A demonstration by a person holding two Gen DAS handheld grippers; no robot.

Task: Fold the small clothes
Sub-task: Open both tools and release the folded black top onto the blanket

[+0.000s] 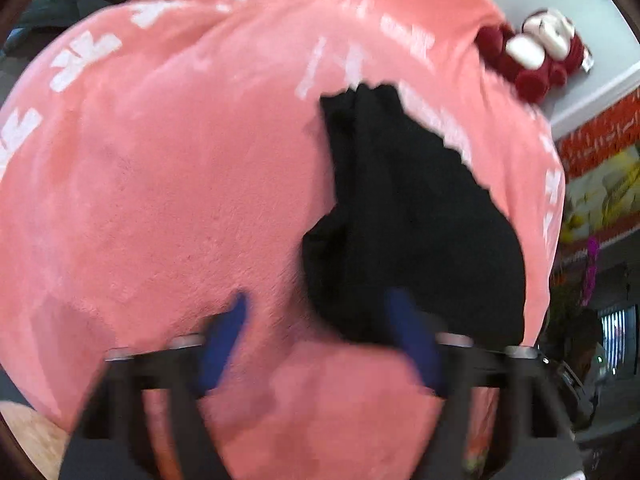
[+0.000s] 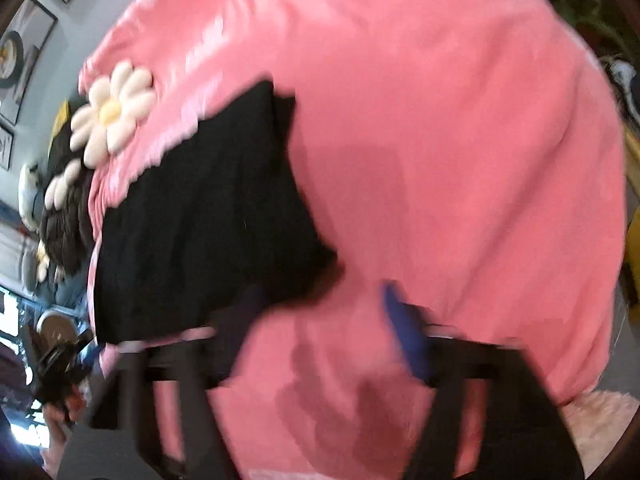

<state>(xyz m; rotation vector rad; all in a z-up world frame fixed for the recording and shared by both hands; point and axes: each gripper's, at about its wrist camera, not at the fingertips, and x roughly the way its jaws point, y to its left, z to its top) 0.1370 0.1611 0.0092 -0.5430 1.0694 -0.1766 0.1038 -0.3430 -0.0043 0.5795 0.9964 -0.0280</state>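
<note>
A small black garment (image 1: 408, 216) lies bunched on a pink fleece blanket (image 1: 168, 168). In the left wrist view my left gripper (image 1: 320, 312) is open, its blue fingers (image 1: 228, 336) spread; the right finger sits at the garment's near edge and nothing is held. In the right wrist view the same black garment (image 2: 208, 216) lies to the left on the blanket (image 2: 440, 140). My right gripper (image 2: 320, 304) is open and empty; its left finger is over the garment's near corner and its right finger (image 2: 404, 332) is over bare blanket. Both views are motion-blurred.
A red and white plush toy (image 1: 536, 52) lies at the blanket's far right edge. A white flower-shaped cushion (image 2: 112, 112) and a dark brown plush (image 2: 68, 216) sit at the blanket's left edge. A fluffy pale rug (image 2: 600, 420) shows at lower right.
</note>
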